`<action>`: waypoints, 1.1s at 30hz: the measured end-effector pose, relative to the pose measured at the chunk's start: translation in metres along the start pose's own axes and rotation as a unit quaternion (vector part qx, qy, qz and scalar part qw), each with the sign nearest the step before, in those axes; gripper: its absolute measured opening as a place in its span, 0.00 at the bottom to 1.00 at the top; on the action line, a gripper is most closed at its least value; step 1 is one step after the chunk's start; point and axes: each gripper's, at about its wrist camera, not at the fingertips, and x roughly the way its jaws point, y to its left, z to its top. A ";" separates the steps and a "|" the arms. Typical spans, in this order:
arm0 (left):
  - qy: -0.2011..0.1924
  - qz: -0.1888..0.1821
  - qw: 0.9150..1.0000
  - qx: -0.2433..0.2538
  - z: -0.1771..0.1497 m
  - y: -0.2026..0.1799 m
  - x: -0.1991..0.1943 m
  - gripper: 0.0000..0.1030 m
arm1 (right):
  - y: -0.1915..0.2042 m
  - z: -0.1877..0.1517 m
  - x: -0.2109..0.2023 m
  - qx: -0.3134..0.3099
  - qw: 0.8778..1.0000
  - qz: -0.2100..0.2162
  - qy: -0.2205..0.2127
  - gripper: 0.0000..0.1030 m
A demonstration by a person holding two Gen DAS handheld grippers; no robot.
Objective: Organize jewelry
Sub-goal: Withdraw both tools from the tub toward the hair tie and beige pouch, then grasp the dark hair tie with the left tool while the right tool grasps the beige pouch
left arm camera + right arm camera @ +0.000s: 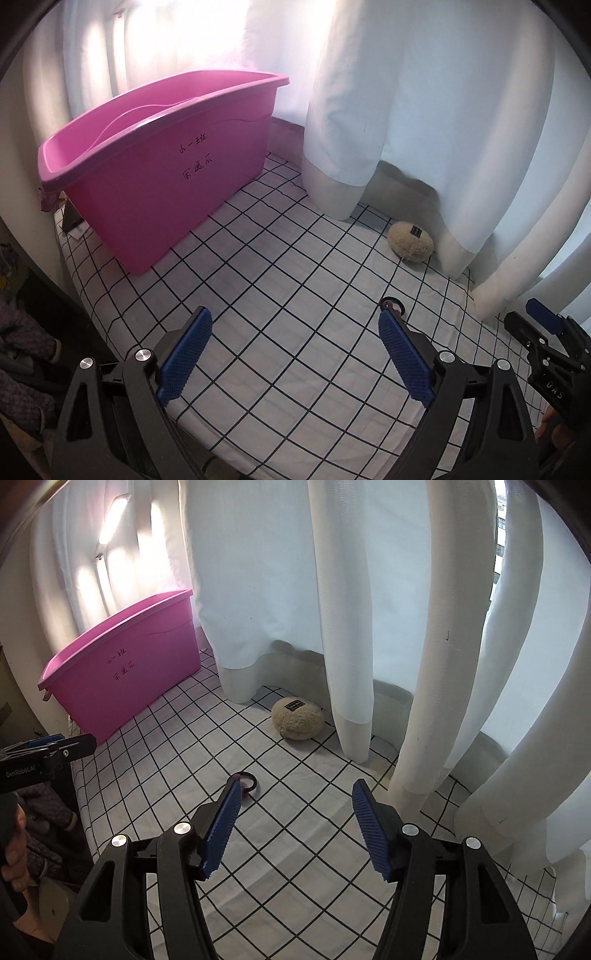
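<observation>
1. Counts: 1 pink plastic bin point(159, 173) with black handwriting, 1 beige fuzzy oval pouch point(297, 718), 1 dark ring-shaped bracelet point(246, 781), 2 claws.
2. Bracelet lies flat on the white black-grid cloth point(295, 295); round, so long axis unclear. It sits between pouch and claws, just past the right claw's point(295, 827) left fingertip.
3. Left claw point(295, 358) spread, nothing between pads; right claw spread, empty.
4. Left view hides most of the bracelet behind a pad; right view shows it plainly, plus a hand point(14, 853).

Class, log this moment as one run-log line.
left gripper: open, empty | right gripper: open, empty | bracelet: on checked cloth | pink bin: untouched
</observation>
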 end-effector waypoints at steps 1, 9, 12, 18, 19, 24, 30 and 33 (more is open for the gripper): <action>0.003 0.002 1.000 -0.001 -0.003 -0.004 0.004 0.87 | -0.001 -0.001 0.005 -0.013 1.000 -0.001 0.004 0.58; 0.018 0.032 0.998 -0.042 -0.020 -0.032 0.031 0.87 | -0.005 0.014 0.052 -0.093 0.993 0.067 0.013 0.58; 0.022 0.051 0.996 -0.066 -0.027 -0.046 0.042 0.87 | -0.007 0.023 0.077 -0.120 0.987 0.102 0.015 0.58; 0.022 0.093 0.991 -0.092 -0.033 -0.069 0.068 0.87 | -0.011 0.041 0.119 -0.160 0.977 0.141 0.012 0.58; 0.024 0.092 0.991 -0.097 -0.033 -0.072 0.072 0.87 | -0.012 0.044 0.126 -0.165 0.976 0.145 0.012 0.58; 0.029 0.100 0.990 -0.098 -0.033 -0.083 0.088 0.87 | -0.015 0.051 0.151 -0.178 0.972 0.150 0.017 0.58; 0.036 0.088 0.989 -0.111 -0.035 -0.090 0.105 0.87 | -0.021 0.054 0.170 -0.178 0.970 0.164 0.022 0.58; 0.035 0.090 0.989 -0.109 -0.037 -0.096 0.111 0.87 | -0.024 0.055 0.175 -0.179 0.969 0.166 0.018 0.58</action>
